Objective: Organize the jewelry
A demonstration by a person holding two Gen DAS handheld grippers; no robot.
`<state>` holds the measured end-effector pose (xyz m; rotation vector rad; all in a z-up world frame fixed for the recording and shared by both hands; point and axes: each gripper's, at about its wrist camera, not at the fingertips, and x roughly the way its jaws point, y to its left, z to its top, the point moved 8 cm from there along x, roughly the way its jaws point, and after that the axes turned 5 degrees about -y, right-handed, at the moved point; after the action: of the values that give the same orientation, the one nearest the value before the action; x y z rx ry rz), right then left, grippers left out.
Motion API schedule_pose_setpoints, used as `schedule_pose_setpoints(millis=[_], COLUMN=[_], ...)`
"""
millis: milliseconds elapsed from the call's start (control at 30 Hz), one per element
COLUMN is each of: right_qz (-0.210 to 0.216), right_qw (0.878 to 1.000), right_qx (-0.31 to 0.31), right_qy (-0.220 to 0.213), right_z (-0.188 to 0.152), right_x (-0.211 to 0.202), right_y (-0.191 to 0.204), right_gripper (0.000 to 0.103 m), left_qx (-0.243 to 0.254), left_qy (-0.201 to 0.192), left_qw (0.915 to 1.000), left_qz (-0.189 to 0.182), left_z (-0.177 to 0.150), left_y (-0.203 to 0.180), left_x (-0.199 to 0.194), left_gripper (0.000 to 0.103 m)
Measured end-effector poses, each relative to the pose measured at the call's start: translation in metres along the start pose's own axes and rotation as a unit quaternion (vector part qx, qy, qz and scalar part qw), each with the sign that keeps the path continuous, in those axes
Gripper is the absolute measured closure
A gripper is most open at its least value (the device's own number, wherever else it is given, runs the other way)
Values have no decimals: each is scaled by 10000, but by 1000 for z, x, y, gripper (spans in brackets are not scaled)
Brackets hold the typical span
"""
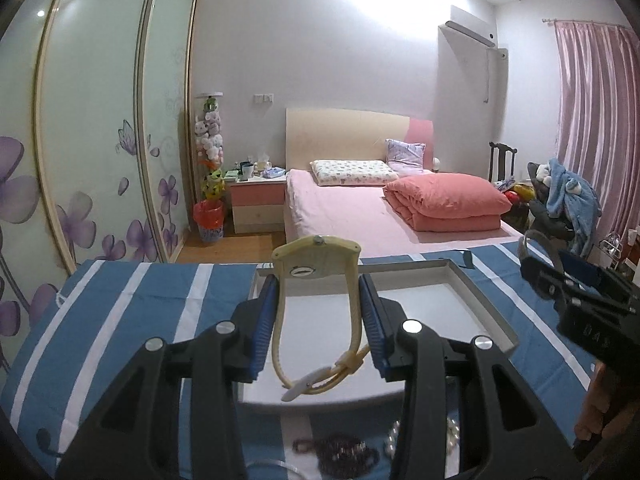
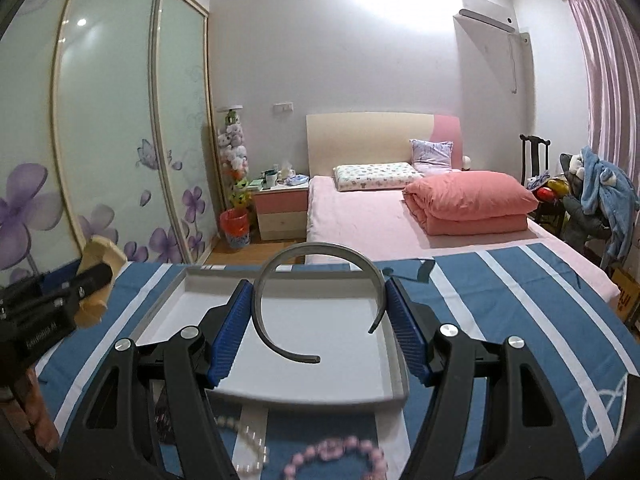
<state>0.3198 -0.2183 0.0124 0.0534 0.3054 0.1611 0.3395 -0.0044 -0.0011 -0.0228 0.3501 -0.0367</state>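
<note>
Tongs on the left [image 1: 318, 312] squeeze a yellow watch [image 1: 316, 268] above the white tray [image 1: 480, 304]. The right tongs [image 2: 320, 312] squeeze a grey band [image 2: 320, 252] over that tray's middle. Beads [image 2: 336, 456] lie on the striped cloth [image 2: 500, 312] by the tray's near edge.

A home bedroom: pink bed [image 1: 360, 216] with pillows, floral sliding wardrobe [image 1: 92, 140], nightstand [image 1: 258, 204] (cluttered, items unclear).

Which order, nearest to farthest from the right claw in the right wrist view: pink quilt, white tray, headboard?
From the right claw:
1. White tray, directly below.
2. Pink quilt, folded on the bed, right.
3. Headboard, against the far wall.
</note>
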Motion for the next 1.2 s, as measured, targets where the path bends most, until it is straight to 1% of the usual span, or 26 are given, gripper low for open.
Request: schedule_pose_setpoints(millis=[100, 267, 467, 600, 733, 767, 800, 833, 1067, 1200], right_qz=[-8, 32, 7, -21, -63, -56, -59, -63, -44, -55], right_qw=[9999, 9988, 9968, 9937, 9903, 9901, 9904, 9908, 9931, 9944], right_qx=[38, -6, -71, -29, -91, -98, -113, -124, -84, -130], right_qy=[133, 481, 794, 1122, 1388, 1396, 1374, 1349, 1169, 1052], right_z=[-4, -21, -35, -46, -55, -56, -56, -56, -40, -31], right_x=[21, 58, 86, 102, 113, 113, 112, 110, 101, 89], right_y=[-2, 4, 11, 9, 14, 15, 14, 14, 12, 11], right_gripper=[36, 36, 36, 36, 35, 31, 24, 23, 23, 23], left_qx=[-13, -51, -38, -68, -88, -77, -55, -50, -119, -148], left_qy=[82, 277, 434, 669, 813, 797, 763, 745, 644, 555], left_qw=[10000, 9996, 9991, 9977, 9966, 9968, 9971, 9972, 9977, 9982], left_qz=[28, 28, 16, -20, -12, 11, 43, 61, 149, 192], left_z=[-3, -10, -17, -28, -36, -37, -36, -36, -27, -21], left_y=[2, 4, 2, 1, 2, 3, 4, 4, 14, 21], left_x=[18, 50, 79, 97, 109, 110, 110, 109, 103, 89], left_gripper=[63, 63, 63, 62, 57, 56, 51, 48, 48, 48])
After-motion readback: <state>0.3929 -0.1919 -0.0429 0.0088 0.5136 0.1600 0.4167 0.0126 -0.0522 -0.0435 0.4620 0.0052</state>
